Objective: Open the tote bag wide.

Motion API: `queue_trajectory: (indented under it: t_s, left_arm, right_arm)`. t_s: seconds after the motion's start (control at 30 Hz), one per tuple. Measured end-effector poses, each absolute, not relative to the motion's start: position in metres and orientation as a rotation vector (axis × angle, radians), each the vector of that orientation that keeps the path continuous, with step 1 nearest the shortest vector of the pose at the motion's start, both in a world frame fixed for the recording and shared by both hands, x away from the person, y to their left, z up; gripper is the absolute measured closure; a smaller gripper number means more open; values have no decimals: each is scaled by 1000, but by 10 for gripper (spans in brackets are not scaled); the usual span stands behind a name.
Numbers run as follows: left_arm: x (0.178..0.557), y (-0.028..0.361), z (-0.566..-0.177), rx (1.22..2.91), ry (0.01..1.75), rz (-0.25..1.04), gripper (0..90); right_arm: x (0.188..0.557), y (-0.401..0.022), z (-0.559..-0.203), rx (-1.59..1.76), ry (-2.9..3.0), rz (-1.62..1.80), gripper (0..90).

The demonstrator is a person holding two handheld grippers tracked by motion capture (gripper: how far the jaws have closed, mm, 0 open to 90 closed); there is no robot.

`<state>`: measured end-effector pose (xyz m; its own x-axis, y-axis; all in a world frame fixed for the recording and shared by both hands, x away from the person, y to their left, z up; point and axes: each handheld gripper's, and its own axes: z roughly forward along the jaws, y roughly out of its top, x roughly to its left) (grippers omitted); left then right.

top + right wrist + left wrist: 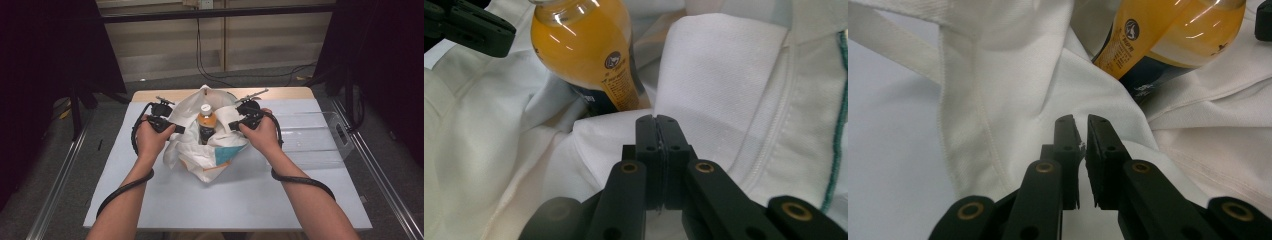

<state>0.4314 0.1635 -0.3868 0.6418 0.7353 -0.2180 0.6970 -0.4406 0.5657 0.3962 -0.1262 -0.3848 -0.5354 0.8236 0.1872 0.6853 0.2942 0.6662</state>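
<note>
A white cloth bag (202, 162) lies crumpled in the middle of the pale table (225, 200). An orange drink bottle (206, 122) with a white cap stands inside it. My left gripper (179, 129) is at the bag's left rim and my right gripper (232, 125) at its right rim, with the bottle between them. In the left gripper view the jaws (1080, 122) stand almost together, pinching the bag's cloth (1013, 85) just below the bottle (1168, 35). In the right gripper view the jaws (657, 121) are pressed together on a fold of the bag (724, 75), near the bottle (584, 50).
A clear plastic bin (320, 140) sits on the table's right side, close to my right hand. Metal rails run along both table sides, and dark stands and cables lie on the floor beyond. In the right gripper view the left gripper (474, 30) shows at top left.
</note>
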Motion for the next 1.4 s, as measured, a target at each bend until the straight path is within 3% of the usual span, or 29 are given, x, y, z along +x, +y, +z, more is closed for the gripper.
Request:
queue_trajectory:
  t_s: [1.4]
  left_arm:
    - [429, 155, -428, 2231, 1130, -16, 855]
  right_arm:
    - [391, -129, -431, 1476, 2425, 1015, 900]
